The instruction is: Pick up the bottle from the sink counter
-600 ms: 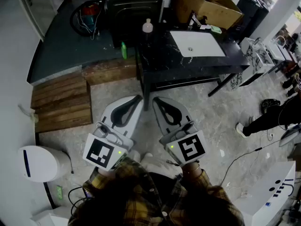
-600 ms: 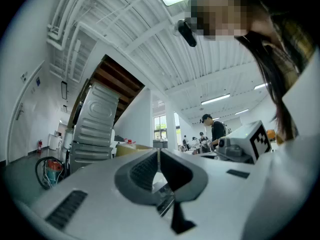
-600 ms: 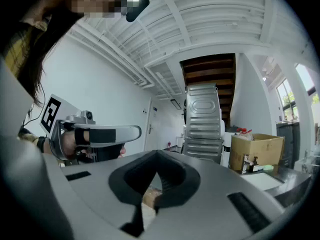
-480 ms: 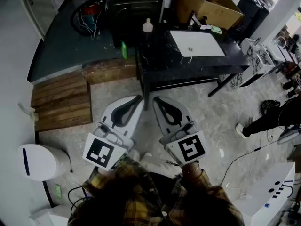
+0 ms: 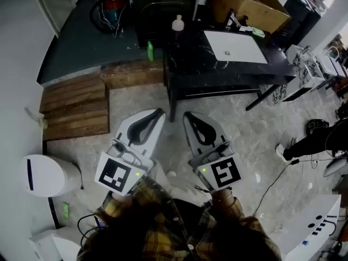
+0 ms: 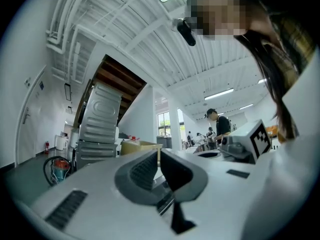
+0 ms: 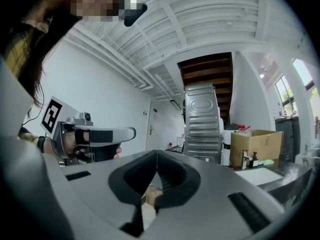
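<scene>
The left tool (image 5: 161,112) and the right tool (image 5: 186,115) are held side by side, low in front of the person in plaid sleeves. Both point towards the dark marbled tabletop (image 5: 190,64) and hang well short of it, over the pale stone floor (image 5: 244,129). Each tool's own view shows its two dark pads pressed together at the tips, fully closed, with nothing caught between them; neither tool touches anything. The bottle (image 5: 178,23), small and whitish with a rounded cap, stands upright near the far left corner of the tabletop. It is left of the white rectangular sink basin (image 5: 235,46) and well apart from both tools. A brown cardboard box (image 5: 247,4) sits behind the basin at the far edge. A small green item (image 5: 150,51) stands just off the tabletop's left edge. Wooden pallets (image 5: 76,107) lie on the floor to the left, and a white bin (image 5: 43,174) stands nearer the person.
</scene>
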A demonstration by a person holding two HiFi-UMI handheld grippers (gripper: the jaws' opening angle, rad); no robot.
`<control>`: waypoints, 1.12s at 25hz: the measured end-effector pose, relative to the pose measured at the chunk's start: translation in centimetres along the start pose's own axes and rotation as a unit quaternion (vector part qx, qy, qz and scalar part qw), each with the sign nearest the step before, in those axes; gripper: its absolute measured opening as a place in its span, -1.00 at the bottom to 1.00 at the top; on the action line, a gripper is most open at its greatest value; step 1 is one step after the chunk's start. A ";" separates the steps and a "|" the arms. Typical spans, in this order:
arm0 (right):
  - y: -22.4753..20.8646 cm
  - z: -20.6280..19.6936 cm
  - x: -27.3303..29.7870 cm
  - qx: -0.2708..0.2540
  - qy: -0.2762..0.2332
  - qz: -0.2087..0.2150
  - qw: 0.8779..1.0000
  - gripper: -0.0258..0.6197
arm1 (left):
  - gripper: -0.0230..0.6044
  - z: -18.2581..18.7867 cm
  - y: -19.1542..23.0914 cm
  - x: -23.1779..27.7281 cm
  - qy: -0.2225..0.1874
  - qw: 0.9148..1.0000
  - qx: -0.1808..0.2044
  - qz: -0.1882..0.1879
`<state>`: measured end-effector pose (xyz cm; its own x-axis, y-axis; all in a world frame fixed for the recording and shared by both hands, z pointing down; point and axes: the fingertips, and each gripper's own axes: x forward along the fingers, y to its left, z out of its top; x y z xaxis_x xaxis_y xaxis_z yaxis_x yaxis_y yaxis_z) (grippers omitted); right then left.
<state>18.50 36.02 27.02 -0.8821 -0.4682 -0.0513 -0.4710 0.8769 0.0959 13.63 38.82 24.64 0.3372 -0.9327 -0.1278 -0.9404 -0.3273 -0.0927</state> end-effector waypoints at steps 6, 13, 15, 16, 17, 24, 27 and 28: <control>-1.0 -0.6 1.5 0.004 0.003 -0.008 1.000 -0.87 | -0.83 -0.8 1.9 0.9 -0.001 1.000 -0.006 0.003; -3.4 -1.0 6.4 -0.009 0.012 -0.024 1.000 -0.87 | -0.83 -1.8 6.5 4.6 -0.006 1.000 -0.005 -0.015; -4.4 -0.8 8.4 -0.010 0.011 -0.030 0.999 -0.87 | -0.83 -1.8 8.3 6.0 -0.010 1.000 -0.004 -0.023; -4.8 -0.5 9.5 -0.011 0.003 -0.032 0.999 -0.87 | -0.83 -1.8 9.3 6.6 -0.011 1.000 -0.004 -0.026; -5.2 -0.3 10.6 -0.014 -0.002 -0.035 0.999 -0.87 | -0.83 -1.8 10.3 7.3 -0.013 0.999 -0.005 -0.029; -8.3 -0.9 17.1 -0.020 0.022 -0.075 0.997 -0.87 | -0.83 -3.0 17.3 11.2 -0.015 0.998 -0.015 -0.054; -9.2 -1.2 19.5 -0.021 0.025 -0.089 0.995 -0.87 | -0.83 -3.4 19.7 12.5 -0.014 0.998 -0.015 -0.067; -9.4 -1.3 20.2 -0.022 0.027 -0.093 0.995 -0.87 | -0.83 -3.6 20.3 12.8 -0.013 0.997 -0.015 -0.072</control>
<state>5.09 18.19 26.42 -0.7781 -0.6278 -0.0180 -0.6242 0.7698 0.1332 -1.33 19.67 24.69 0.4692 -0.8717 -0.1416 -0.8831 -0.4620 -0.0822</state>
